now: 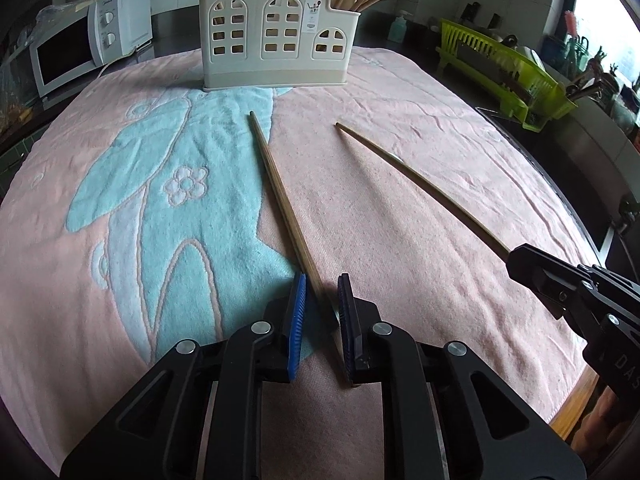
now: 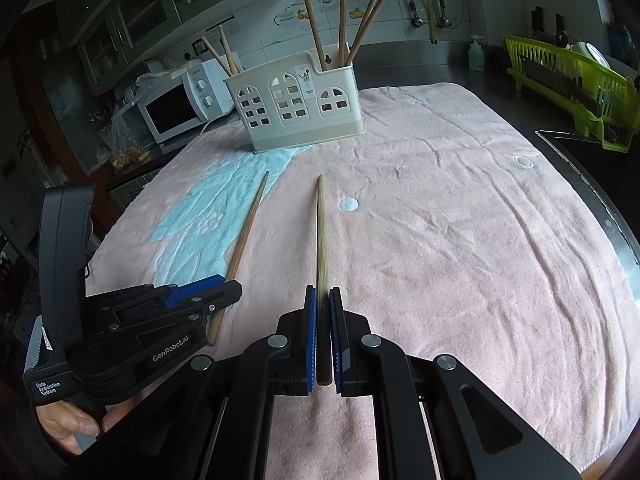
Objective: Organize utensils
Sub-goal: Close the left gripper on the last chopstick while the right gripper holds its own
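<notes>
Left gripper (image 1: 322,296): its blue pads sit on each side of the thick end of the left chopstick (image 1: 280,196). There is a small gap on the right side, so I cannot tell if it pinches yet.
Right gripper (image 2: 323,332): squeezed tight on the thick end of the right chopstick (image 2: 320,232).
How they handle: I think each stick is light, stiff and smooth. It could roll or swing in the pads. Holding near the thick end, as now, looks good, but the long thin tip may wobble.
Left chopstick: brown wood, flat on the towel (image 1: 420,220), thin tip pointing far.
Right chopstick: paler, thin like a needle at the far tip.
Towel: pink with a blue picture, soft and wrinkly.
Holder (image 2: 296,108): far side, cream plastic with little window holes. More chopsticks (image 2: 344,24) stand in it. The two sticks likely go there.
</notes>
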Demonstrator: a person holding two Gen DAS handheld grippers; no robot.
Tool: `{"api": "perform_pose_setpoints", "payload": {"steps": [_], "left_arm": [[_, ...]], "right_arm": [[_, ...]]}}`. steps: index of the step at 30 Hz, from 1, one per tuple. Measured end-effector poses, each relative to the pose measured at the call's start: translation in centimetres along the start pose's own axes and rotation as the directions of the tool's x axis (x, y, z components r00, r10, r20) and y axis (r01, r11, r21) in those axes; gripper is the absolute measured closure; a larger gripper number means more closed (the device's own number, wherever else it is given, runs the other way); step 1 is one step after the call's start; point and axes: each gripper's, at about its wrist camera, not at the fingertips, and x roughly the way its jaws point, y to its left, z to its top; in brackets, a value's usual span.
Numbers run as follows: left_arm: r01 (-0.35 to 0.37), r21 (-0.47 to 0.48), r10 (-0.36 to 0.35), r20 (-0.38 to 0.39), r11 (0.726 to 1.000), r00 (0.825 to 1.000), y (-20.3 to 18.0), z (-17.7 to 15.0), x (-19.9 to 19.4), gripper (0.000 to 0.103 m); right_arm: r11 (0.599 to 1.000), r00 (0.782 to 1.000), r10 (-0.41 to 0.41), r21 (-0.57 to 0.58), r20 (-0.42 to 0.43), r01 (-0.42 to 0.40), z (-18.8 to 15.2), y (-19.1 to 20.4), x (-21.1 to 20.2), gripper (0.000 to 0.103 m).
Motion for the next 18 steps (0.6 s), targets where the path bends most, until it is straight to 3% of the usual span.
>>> {"api": "perform_pose_setpoints", "payload": {"steps": [8, 13, 18], "left_arm": [[-0.007, -0.008, 0.007, 0.020, 1.000, 1.000, 1.2, 0.2, -1.3, 0.095], [-0.018, -0.034, 0.021, 0.091, 0.999, 0.996, 2.8, 1.0, -3.7, 0.097], [0.002, -0.053, 0.008, 0.195, 0.999, 0.981, 4.1, 2.6, -6.3, 0.097]], "right_arm": [[1.000, 1.000, -0.003, -0.009, 0.029, 0.004, 0.7, 0.3, -0.9, 0.097], [1.000, 0.998, 0.000, -0.026, 0.057, 0.001, 1.3, 0.8, -1.8, 0.097], [0.999, 0.996, 0.003, -0.043, 0.093, 0.001, 2.6, 1.3, -2.6, 0.097]]}}
